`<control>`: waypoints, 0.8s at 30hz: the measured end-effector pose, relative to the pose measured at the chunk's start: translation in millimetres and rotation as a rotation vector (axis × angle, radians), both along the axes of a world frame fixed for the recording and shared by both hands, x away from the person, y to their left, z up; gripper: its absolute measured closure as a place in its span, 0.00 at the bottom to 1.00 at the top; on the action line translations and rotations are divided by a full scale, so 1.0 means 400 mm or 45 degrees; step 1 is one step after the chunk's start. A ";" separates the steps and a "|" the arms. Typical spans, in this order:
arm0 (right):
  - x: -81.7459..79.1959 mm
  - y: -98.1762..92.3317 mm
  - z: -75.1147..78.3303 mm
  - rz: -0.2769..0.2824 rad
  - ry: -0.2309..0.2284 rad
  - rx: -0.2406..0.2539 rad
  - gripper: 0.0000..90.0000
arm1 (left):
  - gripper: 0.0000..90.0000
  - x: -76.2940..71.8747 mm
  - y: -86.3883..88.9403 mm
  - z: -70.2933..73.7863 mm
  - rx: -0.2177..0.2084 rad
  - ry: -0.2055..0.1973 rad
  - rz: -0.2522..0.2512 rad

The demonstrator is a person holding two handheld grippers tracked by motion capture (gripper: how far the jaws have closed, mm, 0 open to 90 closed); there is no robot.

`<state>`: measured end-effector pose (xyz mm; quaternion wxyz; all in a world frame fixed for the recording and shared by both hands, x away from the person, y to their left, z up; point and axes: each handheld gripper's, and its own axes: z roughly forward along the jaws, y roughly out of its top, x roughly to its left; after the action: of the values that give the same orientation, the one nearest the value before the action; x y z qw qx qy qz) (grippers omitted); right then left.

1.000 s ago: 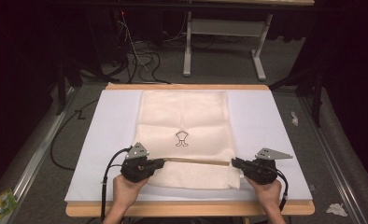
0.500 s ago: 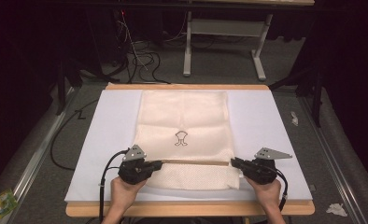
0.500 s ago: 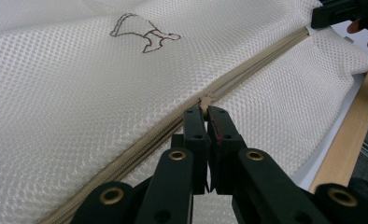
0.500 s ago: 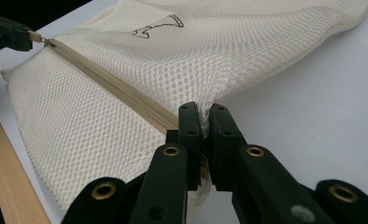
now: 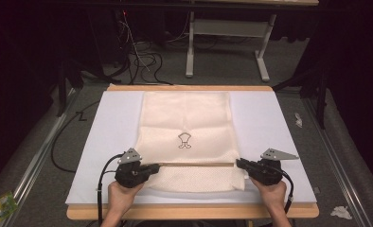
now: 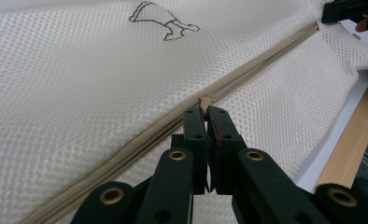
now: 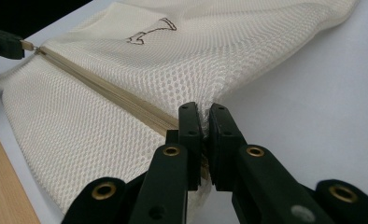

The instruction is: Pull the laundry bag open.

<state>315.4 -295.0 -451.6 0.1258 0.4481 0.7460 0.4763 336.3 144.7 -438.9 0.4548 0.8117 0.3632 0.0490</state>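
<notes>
A cream mesh bag (image 5: 187, 118) with a small dark printed emblem (image 5: 185, 140) lies flat on a white sheet. A tan zipper (image 5: 196, 165) runs across its near end. My left gripper (image 5: 155, 167) is at the zipper's left end, shut on the zipper pull (image 6: 204, 100). My right gripper (image 5: 239, 163) is shut on the bag's edge (image 7: 201, 109) at the zipper's right end. In the left gripper view the right gripper (image 6: 345, 10) appears far off at the top right. The right gripper view has the left gripper (image 7: 4, 46) at its top left.
The white sheet (image 5: 265, 123) covers a wooden table whose front edge (image 5: 194, 211) lies just behind my hands. A black cable (image 5: 102, 182) trails off the left gripper. Beyond the table are a metal stand (image 5: 227, 35), floor cables and scraps of paper (image 5: 341, 212).
My left gripper has shifted slightly left along the zipper line, still shut on the pull. The right gripper has stayed where it was.
</notes>
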 end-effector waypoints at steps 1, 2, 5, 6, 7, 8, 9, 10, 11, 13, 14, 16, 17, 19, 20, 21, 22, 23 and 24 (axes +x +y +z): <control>-0.001 0.000 -0.003 -0.003 0.009 0.004 0.96 | 0.97 -0.002 -0.003 0.001 0.011 -0.003 0.003; -0.001 0.002 -0.004 -0.003 0.002 -0.003 0.96 | 0.97 -0.002 -0.003 0.002 0.019 -0.009 0.005; -0.001 0.004 -0.003 -0.002 -0.001 0.007 0.96 | 0.97 -0.002 0.004 0.006 0.004 -0.019 0.014; 0.000 0.005 -0.003 0.000 -0.002 0.005 0.96 | 0.97 -0.003 0.004 0.007 0.000 -0.018 0.018; 0.001 0.008 -0.001 0.007 -0.009 0.000 0.96 | 0.97 -0.004 0.006 0.007 0.005 -0.027 0.023; 0.001 0.008 -0.001 0.007 -0.009 0.000 0.96 | 0.97 -0.004 0.006 0.007 0.005 -0.027 0.023; 0.001 0.009 0.001 0.011 -0.013 -0.001 0.96 | 0.97 -0.005 0.007 0.007 0.003 -0.028 0.024; 0.001 0.009 0.002 0.011 -0.011 -0.001 0.96 | 0.97 -0.005 0.008 0.007 0.005 -0.030 0.021; 0.001 0.009 0.002 0.012 -0.012 0.000 0.96 | 0.97 -0.005 0.008 0.007 0.005 -0.030 0.021; 0.001 0.009 0.002 0.011 -0.012 0.001 0.96 | 0.97 -0.007 0.010 0.007 0.022 -0.037 0.044; 0.000 0.008 0.002 0.002 -0.014 -0.009 0.96 | 0.97 -0.007 0.018 0.008 0.026 -0.035 0.046; 0.001 0.000 0.001 -0.005 -0.005 0.003 0.96 | 0.97 -0.008 0.032 0.007 0.013 -0.030 0.056; 0.002 -0.003 0.002 -0.014 -0.002 0.000 0.96 | 0.97 -0.011 0.044 0.005 0.004 -0.026 0.068; 0.002 -0.002 0.002 -0.010 0.002 0.006 0.96 | 0.97 -0.012 0.047 0.004 0.003 -0.024 0.069; 0.001 0.001 0.004 -0.004 -0.001 -0.003 0.96 | 0.97 -0.013 0.048 0.004 0.009 -0.028 0.074; 0.002 0.005 0.005 -0.003 -0.011 -0.009 0.96 | 0.97 -0.013 0.049 0.004 0.010 -0.032 0.077; 0.003 0.005 0.007 0.001 -0.021 -0.010 0.96 | 0.97 -0.013 0.049 0.004 0.000 -0.032 0.082; 0.004 0.005 0.008 0.002 -0.021 -0.006 0.96 | 0.97 -0.012 0.051 0.005 -0.002 -0.031 0.081; 0.005 0.004 0.010 0.000 -0.020 -0.001 0.96 | 0.97 -0.012 0.053 0.007 0.007 -0.035 0.087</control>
<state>317.4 -293.4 -447.7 0.1318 0.4443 0.7452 0.4795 331.5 165.7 -436.3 0.4554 0.7993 0.3844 0.0766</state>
